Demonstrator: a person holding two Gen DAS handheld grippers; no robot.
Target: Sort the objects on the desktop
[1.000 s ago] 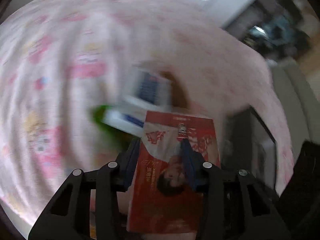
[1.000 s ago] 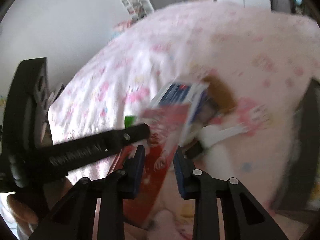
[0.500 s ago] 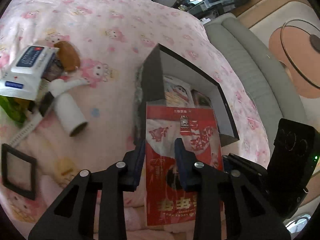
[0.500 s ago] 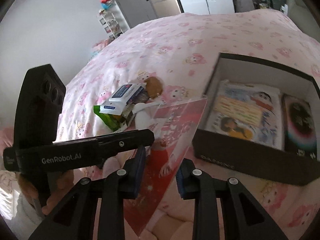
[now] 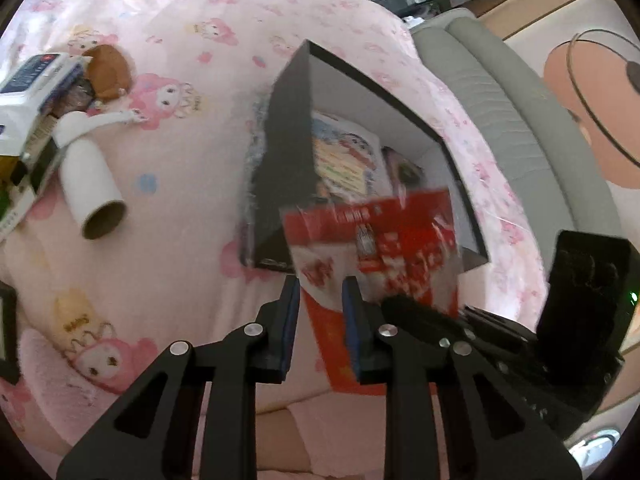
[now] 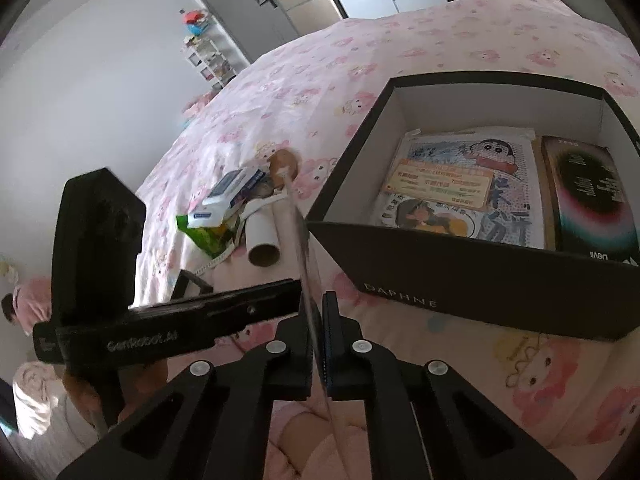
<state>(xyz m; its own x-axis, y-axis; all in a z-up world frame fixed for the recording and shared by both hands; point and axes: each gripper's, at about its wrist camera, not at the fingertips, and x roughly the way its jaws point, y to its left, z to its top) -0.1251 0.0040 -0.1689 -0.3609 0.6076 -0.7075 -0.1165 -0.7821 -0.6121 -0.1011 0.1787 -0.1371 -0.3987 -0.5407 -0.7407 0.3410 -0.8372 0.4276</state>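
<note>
A thin red booklet (image 5: 380,248) hangs over the near corner of the black box (image 5: 284,140). In the right wrist view the booklet (image 6: 298,232) shows edge-on, and my right gripper (image 6: 318,308) is shut on its lower part. My left gripper (image 5: 320,292) sits over the booklet's lower left corner. Its jaws are closing, still with a gap, and the booklet shows through it untouched by the pads. In the right wrist view the left gripper (image 6: 180,320) lies against the booklet's left face. The box (image 6: 480,280) holds a comic book (image 6: 460,184) and a dark pack (image 6: 588,196).
On the pink bedsheet left of the box lie a white tube (image 5: 88,180), a wipes pack (image 5: 32,76), a brown plush (image 5: 110,72), a green packet (image 6: 200,236) and a black frame (image 6: 188,284). A grey sofa (image 5: 520,120) runs behind the box.
Both grippers have carried the booklet from the pile over to the box. The right jaws have shut on it, and it has turned edge-on in the right wrist view. The left jaws have narrowed.
</note>
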